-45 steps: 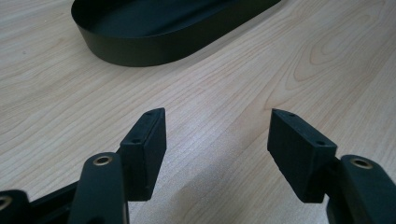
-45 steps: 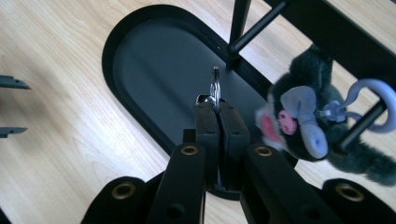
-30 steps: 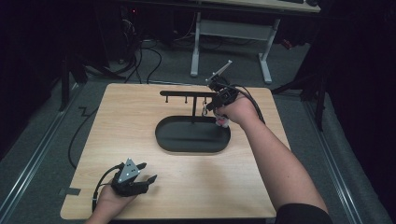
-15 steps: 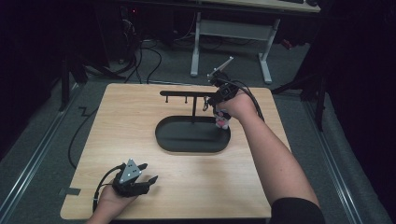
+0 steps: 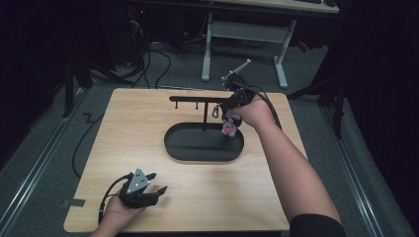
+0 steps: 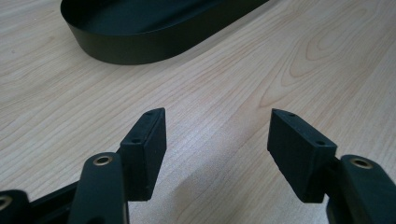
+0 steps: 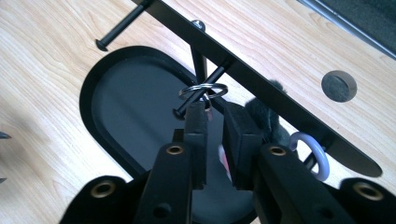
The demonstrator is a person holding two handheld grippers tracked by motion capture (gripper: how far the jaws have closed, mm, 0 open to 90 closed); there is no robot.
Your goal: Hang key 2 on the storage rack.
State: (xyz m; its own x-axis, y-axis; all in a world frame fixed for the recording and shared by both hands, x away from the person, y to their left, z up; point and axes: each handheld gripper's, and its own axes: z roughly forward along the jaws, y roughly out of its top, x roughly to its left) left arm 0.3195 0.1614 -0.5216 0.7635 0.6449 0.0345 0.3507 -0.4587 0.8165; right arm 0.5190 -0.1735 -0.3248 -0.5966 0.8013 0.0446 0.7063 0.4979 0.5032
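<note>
We see our right claw (image 7: 214, 126) narrowly parted, just been opening, beside the keyring (image 7: 203, 89) hung over the black tray (image 5: 173, 143), left claw (image 6: 217, 140) wide.

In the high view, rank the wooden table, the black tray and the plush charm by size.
1. wooden table
2. black tray
3. plush charm, hanging by the right gripper; plainly the smallest.

No text, label, brand, number or sign can be read anywhere.
</note>
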